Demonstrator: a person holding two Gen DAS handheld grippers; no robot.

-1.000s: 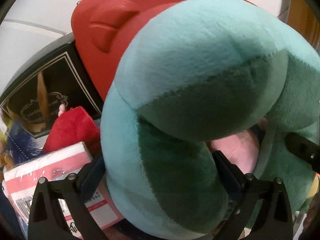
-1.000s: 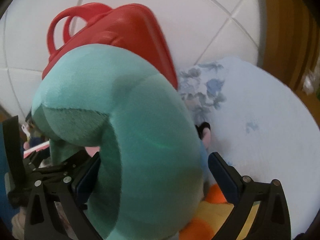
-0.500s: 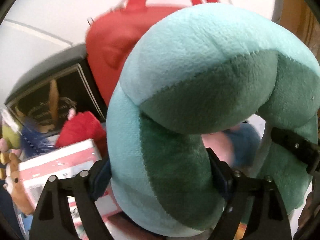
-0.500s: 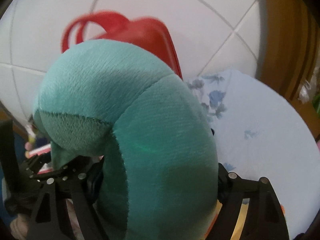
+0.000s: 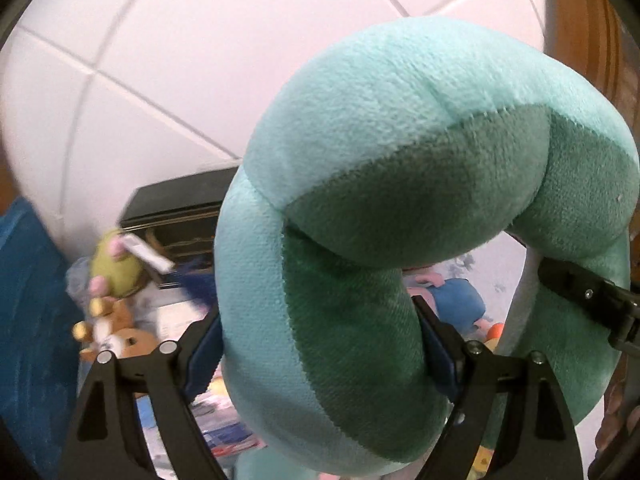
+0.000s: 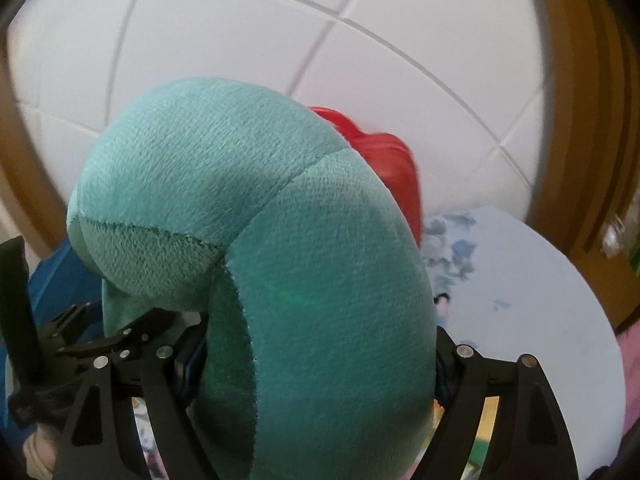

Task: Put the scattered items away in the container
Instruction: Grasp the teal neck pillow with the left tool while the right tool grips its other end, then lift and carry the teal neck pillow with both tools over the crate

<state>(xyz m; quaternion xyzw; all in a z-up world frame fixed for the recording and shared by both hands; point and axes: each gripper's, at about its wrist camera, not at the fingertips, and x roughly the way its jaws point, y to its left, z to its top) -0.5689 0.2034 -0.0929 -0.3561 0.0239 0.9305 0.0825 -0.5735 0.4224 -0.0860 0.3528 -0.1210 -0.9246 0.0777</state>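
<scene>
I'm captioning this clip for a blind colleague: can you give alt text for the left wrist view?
A teal and dark green U-shaped plush pillow fills the frame, one arm clamped in the left gripper. The right gripper holds its other arm at right. Behind: white floor tiles, a black box, small plush toys.

Right gripper [image 6: 316,360] jaws clamp the green neck pillow [image 6: 288,260]

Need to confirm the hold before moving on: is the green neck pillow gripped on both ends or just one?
Both. The left gripper and right gripper are each shut on the neck pillow.
</scene>
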